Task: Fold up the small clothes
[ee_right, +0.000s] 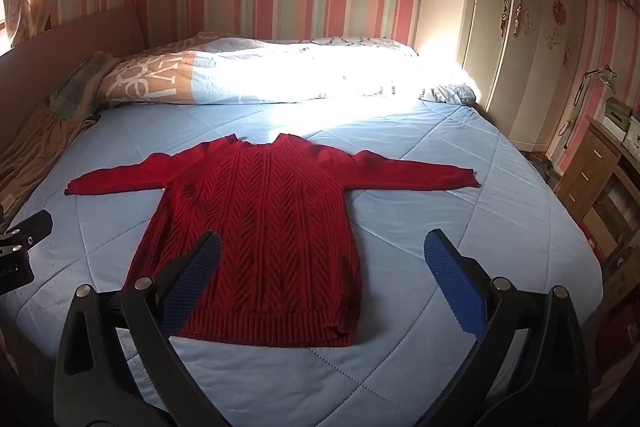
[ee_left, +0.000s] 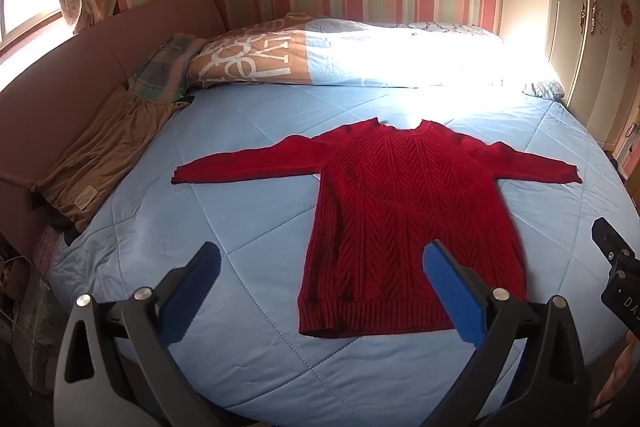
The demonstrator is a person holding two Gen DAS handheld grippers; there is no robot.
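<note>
Sweater: red knitted sweater (ee_left: 404, 223) is lying flat, front up, on the blue quilted bedspread (ee_left: 224, 155), both sleeves stretching straight out to the sides, neck pointing to 12 o'clock, ribbed hem toward the cameras.
Left gripper: left gripper (ee_left: 320, 263) is hovering above the bedspread with its blue-padded fingers (ee_left: 452, 299) spread wide and nothing between them; the sweater's hem is sitting at 1 o'clock from it, the right-hand finger overlapping the hem in view, though whether it is touching the knit cannot be told.
Right gripper: right gripper (ee_right: 322, 255) is likewise standing wide open and gripping nothing; the sweater (ee_right: 264, 227) is lying at 11 o'clock from it, its lower body showing behind the left-hand finger (ee_right: 192, 283).
Sleeves: one cuff is reaching toward 9 o'clock, the other toward 3 o'clock in both views.
Bed surroundings: folded duvet (ee_left: 320, 55) is lying across the bed at 12 o'clock beyond the collar; tan garment (ee_left: 100, 155) is lying at the bed's edge at 9 o'clock, well apart from the sweater.
Containers: none is showing anything to report.
</note>
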